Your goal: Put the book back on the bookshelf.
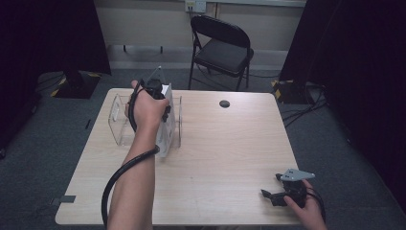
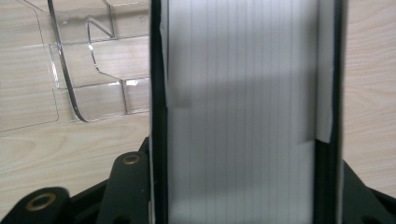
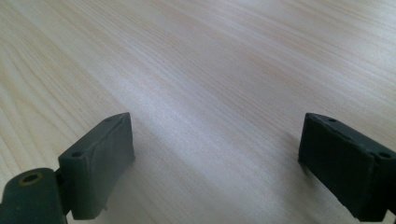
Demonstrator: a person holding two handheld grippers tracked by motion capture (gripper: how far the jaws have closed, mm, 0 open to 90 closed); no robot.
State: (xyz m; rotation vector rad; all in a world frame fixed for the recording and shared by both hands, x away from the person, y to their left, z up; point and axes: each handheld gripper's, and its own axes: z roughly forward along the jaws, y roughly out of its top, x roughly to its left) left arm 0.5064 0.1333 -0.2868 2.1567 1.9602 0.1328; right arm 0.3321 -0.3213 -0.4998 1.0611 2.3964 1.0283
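My left gripper (image 1: 158, 96) is shut on a thick white book (image 1: 165, 136) and holds it upright, edge up, over a clear plastic rack (image 1: 118, 120) at the table's back left. In the left gripper view the book's white page block (image 2: 243, 93) runs up between two black strips, with the gripper (image 2: 243, 140) closed on both sides of it. The clear rack (image 2: 88, 88) lies to its left on the wood. My right gripper (image 1: 272, 195) rests near the table's front right corner. Its pads (image 3: 100, 163) stand wide open, the gripper (image 3: 215, 144) holding nothing over bare wood.
A small black round disc (image 1: 224, 103) sits near the table's back edge. A black folding chair (image 1: 222, 48) stands behind the wooden table (image 1: 230, 158). Dark curtains hang at both sides, and cables lie on the floor at the right.
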